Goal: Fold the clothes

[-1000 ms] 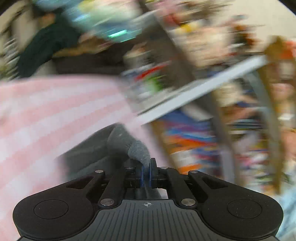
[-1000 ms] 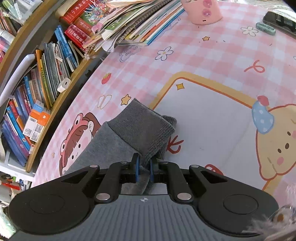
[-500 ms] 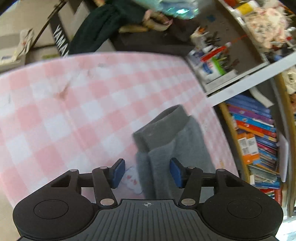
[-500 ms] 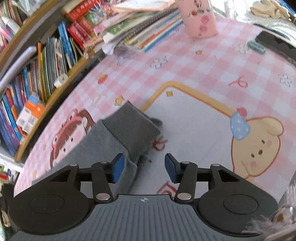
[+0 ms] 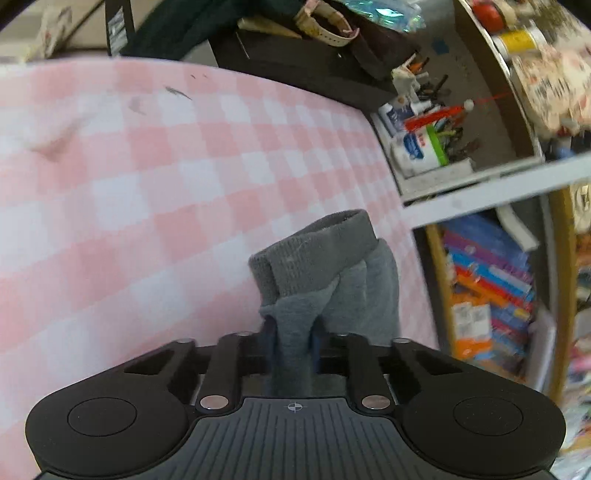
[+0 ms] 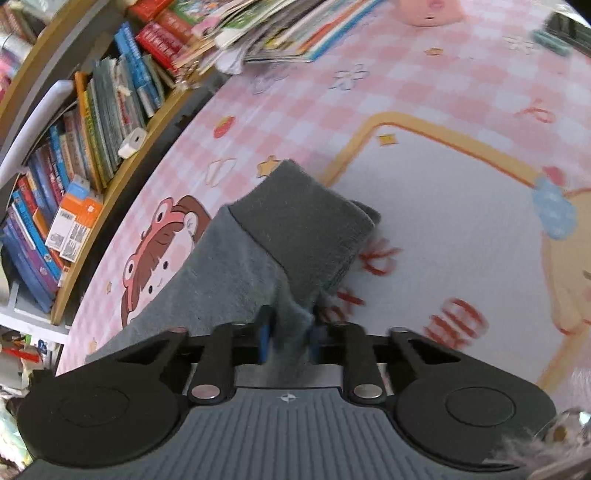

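Note:
A grey knit garment with darker ribbed cuffs [image 5: 317, 254] lies on the pink checked table cover [image 5: 147, 177]. My left gripper [image 5: 291, 339] is shut on a pinched fold of the grey fabric just behind its cuff. In the right wrist view the same grey garment [image 6: 258, 258] lies over the cartoon print, its dark cuff [image 6: 314, 221] pointing away. My right gripper [image 6: 287, 334] is shut on a bunch of the grey fabric next to that cuff.
A bookshelf full of books [image 6: 74, 166] runs along the table's left edge in the right wrist view. A stack of magazines [image 6: 273, 33] and a pink container [image 6: 432, 11] sit at the far end. Shelves with pens and bottles [image 5: 424, 129] stand beyond the table's edge.
Half a second ago both grippers were open over the cuffs. Now both have closed on the grey fabric again.

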`<control>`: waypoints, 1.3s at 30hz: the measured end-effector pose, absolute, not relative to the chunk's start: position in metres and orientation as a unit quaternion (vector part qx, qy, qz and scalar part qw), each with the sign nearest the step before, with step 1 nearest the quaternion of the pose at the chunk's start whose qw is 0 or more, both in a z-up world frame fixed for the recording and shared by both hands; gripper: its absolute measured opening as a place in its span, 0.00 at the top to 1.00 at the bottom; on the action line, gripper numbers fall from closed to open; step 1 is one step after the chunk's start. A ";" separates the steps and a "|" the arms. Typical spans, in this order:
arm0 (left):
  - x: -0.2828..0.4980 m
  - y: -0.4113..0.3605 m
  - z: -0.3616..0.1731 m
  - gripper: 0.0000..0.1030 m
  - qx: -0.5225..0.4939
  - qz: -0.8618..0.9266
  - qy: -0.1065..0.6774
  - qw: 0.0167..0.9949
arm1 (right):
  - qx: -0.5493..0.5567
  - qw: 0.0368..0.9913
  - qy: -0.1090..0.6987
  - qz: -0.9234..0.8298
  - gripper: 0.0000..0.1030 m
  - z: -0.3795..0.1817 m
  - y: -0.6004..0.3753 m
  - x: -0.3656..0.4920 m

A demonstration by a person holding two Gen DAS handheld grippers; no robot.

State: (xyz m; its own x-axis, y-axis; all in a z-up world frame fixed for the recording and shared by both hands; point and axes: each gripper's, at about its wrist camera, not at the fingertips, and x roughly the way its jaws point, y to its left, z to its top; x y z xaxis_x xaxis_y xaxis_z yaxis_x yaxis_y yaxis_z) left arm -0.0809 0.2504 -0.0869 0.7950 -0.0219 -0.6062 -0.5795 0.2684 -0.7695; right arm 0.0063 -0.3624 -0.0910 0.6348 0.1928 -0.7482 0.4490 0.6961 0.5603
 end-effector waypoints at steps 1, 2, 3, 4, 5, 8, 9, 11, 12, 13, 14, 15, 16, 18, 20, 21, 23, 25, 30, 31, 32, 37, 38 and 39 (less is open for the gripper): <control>-0.075 0.252 -0.081 0.91 -0.570 0.183 0.249 0.761 | 0.381 0.821 0.418 -0.073 0.89 -0.091 -0.359 0.012; -0.070 0.250 -0.068 0.91 -0.556 0.170 0.227 0.781 | 0.380 0.825 0.412 -0.068 0.89 -0.087 -0.354 0.016; -0.068 0.247 -0.055 0.91 -0.539 0.150 0.206 0.803 | 0.381 0.830 0.402 -0.061 0.90 -0.082 -0.351 0.018; -0.068 0.245 -0.045 0.91 -0.525 0.137 0.192 0.818 | 0.372 0.839 0.394 -0.052 0.90 -0.078 -0.347 0.018; -0.070 0.243 -0.036 0.91 -0.511 0.126 0.179 0.831 | 0.360 0.848 0.386 -0.043 0.90 -0.073 -0.343 0.018; -0.074 0.248 -0.039 0.90 -0.510 0.139 0.188 0.828 | 0.333 0.857 0.391 -0.039 0.90 -0.074 -0.337 0.020; -0.075 0.254 -0.052 0.90 -0.523 0.161 0.211 0.810 | 0.339 0.849 0.402 -0.048 0.89 -0.080 -0.339 0.021; -0.079 0.260 -0.072 0.90 -0.543 0.191 0.244 0.781 | 0.361 0.833 0.414 -0.057 0.89 -0.091 -0.344 0.021; -0.083 0.261 -0.079 0.89 -0.552 0.194 0.244 0.774 | 0.363 0.833 0.414 -0.056 0.89 -0.092 -0.344 0.020; -0.085 0.262 -0.081 0.88 -0.557 0.194 0.242 0.770 | 0.364 0.833 0.412 -0.054 0.89 -0.092 -0.345 0.020; -0.085 0.262 -0.083 0.86 -0.561 0.194 0.241 0.768 | 0.360 0.835 0.413 -0.053 0.89 -0.092 -0.345 0.020; -0.085 0.263 -0.083 0.86 -0.561 0.195 0.242 0.768 | 0.356 0.837 0.414 -0.052 0.89 -0.091 -0.344 0.020; -0.084 0.263 -0.081 0.86 -0.556 0.195 0.245 0.770 | 0.353 0.837 0.415 -0.053 0.88 -0.090 -0.343 0.020; -0.081 0.263 -0.079 0.83 -0.546 0.197 0.252 0.775 | 0.348 0.838 0.417 -0.056 0.83 -0.089 -0.341 0.021; -0.080 0.261 -0.077 0.74 -0.541 0.202 0.255 0.775 | 0.342 0.840 0.417 -0.061 0.79 -0.086 -0.340 0.018; -0.080 0.261 -0.077 0.67 -0.541 0.206 0.255 0.775 | 0.339 0.841 0.418 -0.064 0.72 -0.085 -0.340 0.017; -0.085 0.260 -0.077 0.57 -0.541 0.207 0.247 0.777 | 0.333 0.845 0.412 -0.070 0.60 -0.080 -0.340 0.013; -0.087 0.258 -0.076 0.45 -0.536 0.209 0.244 0.781 | 0.327 0.851 0.403 -0.085 0.52 -0.076 -0.339 0.008; -0.090 0.252 -0.073 0.42 -0.521 0.212 0.236 0.792 | 0.315 0.861 0.379 -0.125 0.42 -0.066 -0.339 -0.007; -0.091 0.251 -0.073 0.42 -0.519 0.212 0.235 0.794 | 0.309 0.866 0.373 -0.129 0.41 -0.063 -0.337 -0.010; -0.092 0.251 -0.073 0.42 -0.519 0.212 0.233 0.795 | 0.302 0.870 0.366 -0.132 0.38 -0.059 -0.336 -0.013; -0.095 0.252 -0.074 0.41 -0.520 0.206 0.229 0.797 | 0.261 0.897 0.339 -0.115 0.34 -0.042 -0.322 -0.015; -0.095 0.252 -0.075 0.40 -0.520 0.205 0.228 0.797 | 0.251 0.902 0.336 -0.107 0.34 -0.039 -0.318 -0.014; -0.096 0.252 -0.075 0.40 -0.520 0.204 0.227 0.797 | 0.241 0.906 0.333 -0.099 0.33 -0.036 -0.314 -0.013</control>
State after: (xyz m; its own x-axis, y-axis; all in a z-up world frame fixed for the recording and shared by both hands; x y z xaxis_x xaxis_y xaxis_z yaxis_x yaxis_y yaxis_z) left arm -0.0955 0.2521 -0.0747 0.8133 0.0886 -0.5751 -0.5621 0.3751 -0.7371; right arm -0.0130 -0.3141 -0.0364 0.7589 -0.0196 -0.6509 0.3400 0.8644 0.3704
